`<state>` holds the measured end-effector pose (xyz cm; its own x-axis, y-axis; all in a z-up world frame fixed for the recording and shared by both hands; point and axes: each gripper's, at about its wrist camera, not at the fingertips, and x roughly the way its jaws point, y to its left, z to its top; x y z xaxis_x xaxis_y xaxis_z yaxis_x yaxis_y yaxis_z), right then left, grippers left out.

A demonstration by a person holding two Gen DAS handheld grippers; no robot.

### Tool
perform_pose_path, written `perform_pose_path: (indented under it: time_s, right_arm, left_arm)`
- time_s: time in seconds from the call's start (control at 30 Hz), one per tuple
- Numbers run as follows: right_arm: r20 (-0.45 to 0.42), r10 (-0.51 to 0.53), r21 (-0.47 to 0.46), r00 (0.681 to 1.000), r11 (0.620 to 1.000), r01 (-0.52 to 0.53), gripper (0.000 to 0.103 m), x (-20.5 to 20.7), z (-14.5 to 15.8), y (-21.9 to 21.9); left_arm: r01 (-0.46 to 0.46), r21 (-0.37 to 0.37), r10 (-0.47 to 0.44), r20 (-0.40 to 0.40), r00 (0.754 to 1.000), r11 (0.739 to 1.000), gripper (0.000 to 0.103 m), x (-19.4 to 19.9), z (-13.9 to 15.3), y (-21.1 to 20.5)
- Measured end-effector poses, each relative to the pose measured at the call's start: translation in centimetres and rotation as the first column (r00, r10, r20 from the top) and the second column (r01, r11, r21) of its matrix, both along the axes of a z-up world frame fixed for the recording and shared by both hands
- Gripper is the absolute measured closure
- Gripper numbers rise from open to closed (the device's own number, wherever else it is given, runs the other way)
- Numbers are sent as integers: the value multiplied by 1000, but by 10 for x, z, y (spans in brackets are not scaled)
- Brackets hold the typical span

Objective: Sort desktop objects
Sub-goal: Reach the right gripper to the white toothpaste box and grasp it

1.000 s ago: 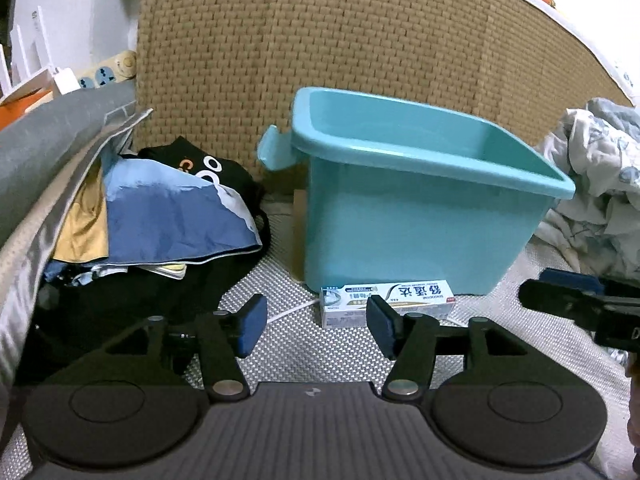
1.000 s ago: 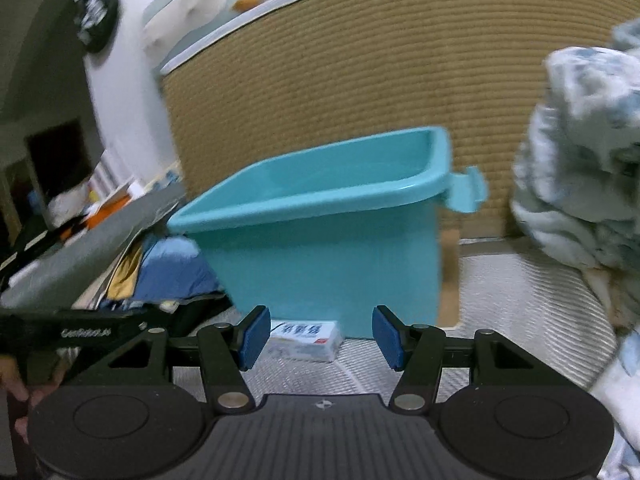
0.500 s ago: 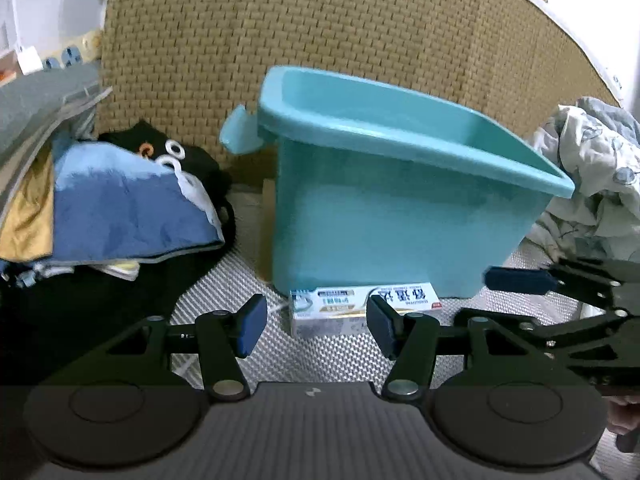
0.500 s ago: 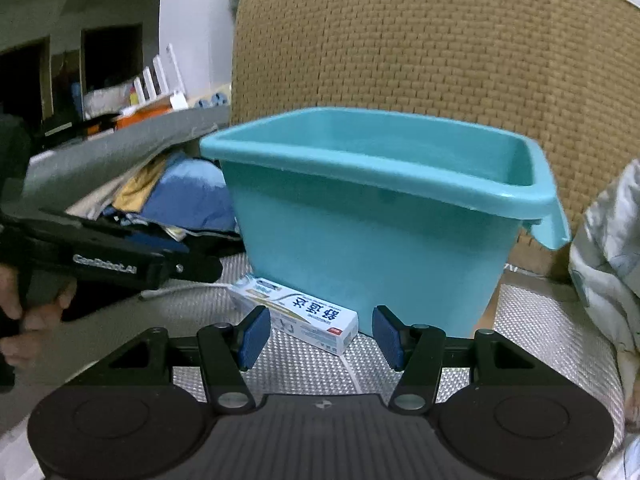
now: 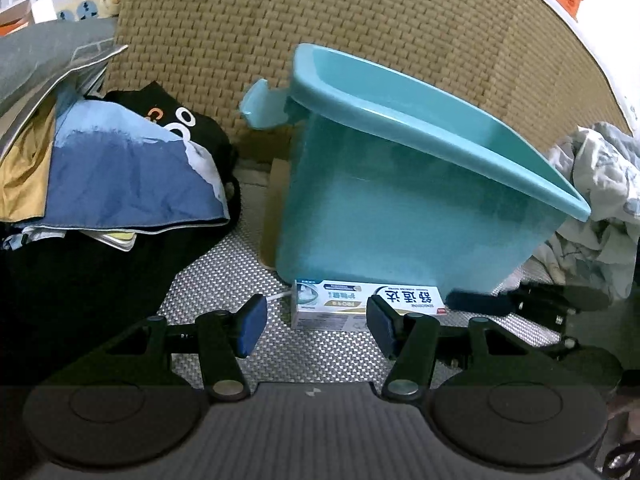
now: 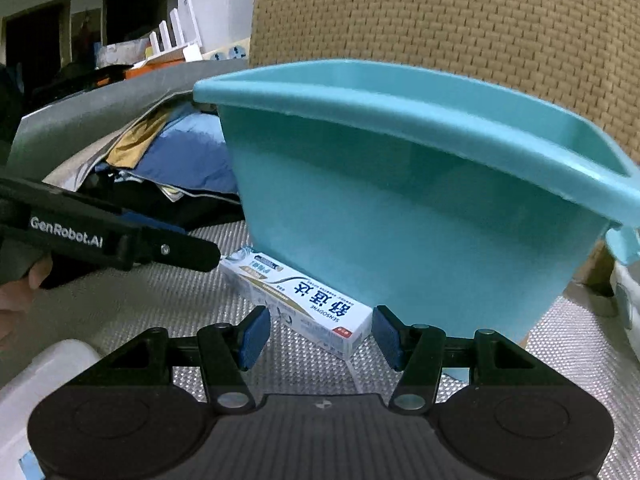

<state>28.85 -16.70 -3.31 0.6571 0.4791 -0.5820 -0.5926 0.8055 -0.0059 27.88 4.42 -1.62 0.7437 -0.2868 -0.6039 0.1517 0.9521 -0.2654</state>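
Observation:
A white toothpaste box (image 5: 360, 304) lies flat on the woven mat against the foot of a teal plastic bin (image 5: 400, 208). My left gripper (image 5: 316, 326) is open and empty, just short of the box. In the right wrist view the box (image 6: 304, 304) lies slantwise before the bin (image 6: 400, 208), and my right gripper (image 6: 320, 336) is open with the box's near end between its fingertips, not clamped. The right gripper's finger (image 5: 480, 303) shows at the box's right end. The left gripper's finger (image 6: 176, 250) reaches the box's far end.
A pile of folded clothes and a grey pad (image 5: 112, 168) lies left of the bin. A woven tan backrest (image 5: 360, 20) stands behind it. Crumpled pale bedding (image 5: 600, 200) lies to the right. A white lidded box (image 6: 36, 380) sits at the near left of the right wrist view.
Both grippers have moved closer to the toothpaste box and lower. The right gripper's fingers now flank the box's near end. Both stay open.

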Motion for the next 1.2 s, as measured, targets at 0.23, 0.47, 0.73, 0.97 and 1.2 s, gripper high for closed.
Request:
perform_pose_path:
  time_s: [0.23, 0.47, 0.73, 0.97, 1.2]
  right_arm:
    - [-95, 65, 28, 993, 998, -62, 42, -7, -1, 7]
    - [-63, 134, 1, 989, 991, -135, 42, -22, 1, 13]
    - [-16, 138, 11, 990, 990, -138, 42, -8, 6, 11]
    - [-64, 194, -44, 979, 979, -197, 42, 12, -10, 27]
    - [-95, 190, -42, 977, 980, -195, 47, 18, -17, 27]
  left_arm:
    - [-33, -26, 33, 1, 999, 999, 44, 2, 3, 9]
    - [-58, -49, 58, -3, 998, 997, 44, 3, 3, 15]
    - [-66, -60, 66, 1, 998, 996, 44, 1, 4, 17]
    - [-94, -93, 93, -10, 996, 991, 44, 3, 3, 24]
    - [-93, -104, 92, -15, 996, 990, 44, 3, 2, 26]
